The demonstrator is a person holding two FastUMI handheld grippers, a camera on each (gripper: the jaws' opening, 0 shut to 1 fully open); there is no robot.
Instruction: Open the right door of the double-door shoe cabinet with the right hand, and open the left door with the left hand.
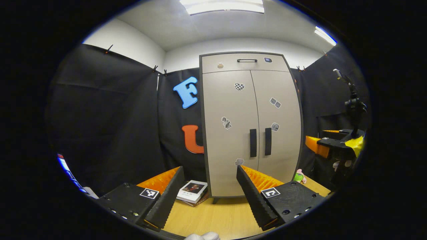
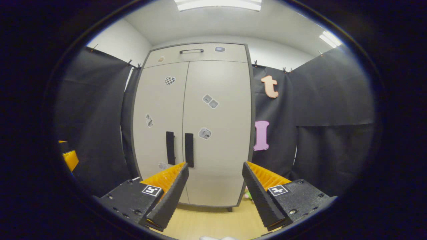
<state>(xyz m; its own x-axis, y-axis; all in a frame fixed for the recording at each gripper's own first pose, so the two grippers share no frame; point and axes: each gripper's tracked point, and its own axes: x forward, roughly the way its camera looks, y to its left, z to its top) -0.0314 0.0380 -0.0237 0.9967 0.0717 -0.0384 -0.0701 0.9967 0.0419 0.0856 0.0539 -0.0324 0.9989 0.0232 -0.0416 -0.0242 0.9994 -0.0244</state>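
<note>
With my right gripper [image 2: 215, 180] and left gripper [image 1: 210, 181] both released, I risk catching the wrong one of the two close handles, right handle [image 2: 189, 150] or left handle [image 1: 253, 142].

- Book [image 1: 192, 190] on the table, left of the shoe cabinet [image 1: 248, 126]: cover carries small print, too small to read.
- Stickers [image 2: 210, 101] on the cabinet doors: pictures only, no legible words.
- Fiducial marker squares [image 1: 149, 193] on the gripper bodies: patterns, no text.
</note>
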